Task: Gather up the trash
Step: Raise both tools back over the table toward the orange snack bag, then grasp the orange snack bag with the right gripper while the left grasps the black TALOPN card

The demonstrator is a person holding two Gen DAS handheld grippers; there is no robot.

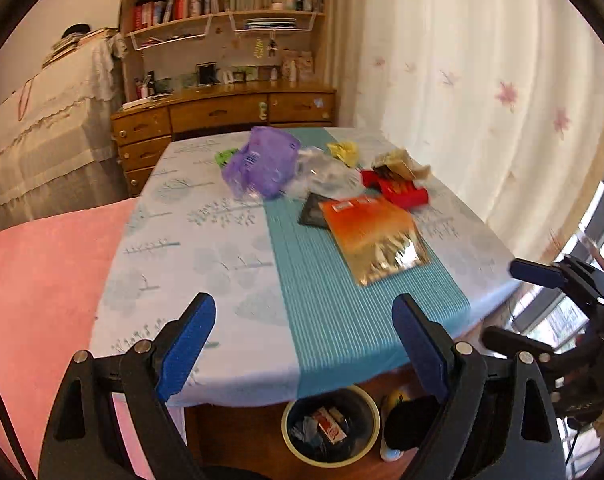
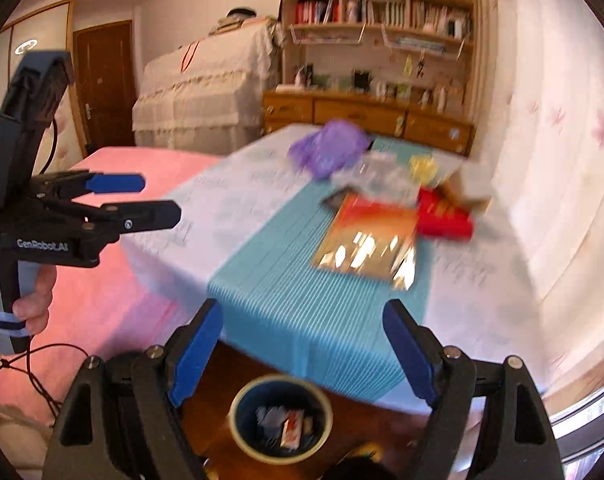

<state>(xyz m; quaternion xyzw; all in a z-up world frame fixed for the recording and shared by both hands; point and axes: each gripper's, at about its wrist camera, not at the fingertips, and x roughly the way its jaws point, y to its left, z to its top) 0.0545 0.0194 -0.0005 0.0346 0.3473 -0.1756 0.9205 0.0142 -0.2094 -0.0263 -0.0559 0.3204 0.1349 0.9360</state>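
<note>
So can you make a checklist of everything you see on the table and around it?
Surface: table under a pale tree-print cloth with a teal striped runner.
Job's things: purple bag, clear plastic, yellow wrapper, red packet, orange foil pouch on the table; bin on the floor holds some trash.
Clutter: nothing seen.
Grippers: left gripper and right gripper both open, empty.
Cables: black cable below the left handle.
Surroundings: pink bed, wooden bookshelf, curtain.
</note>
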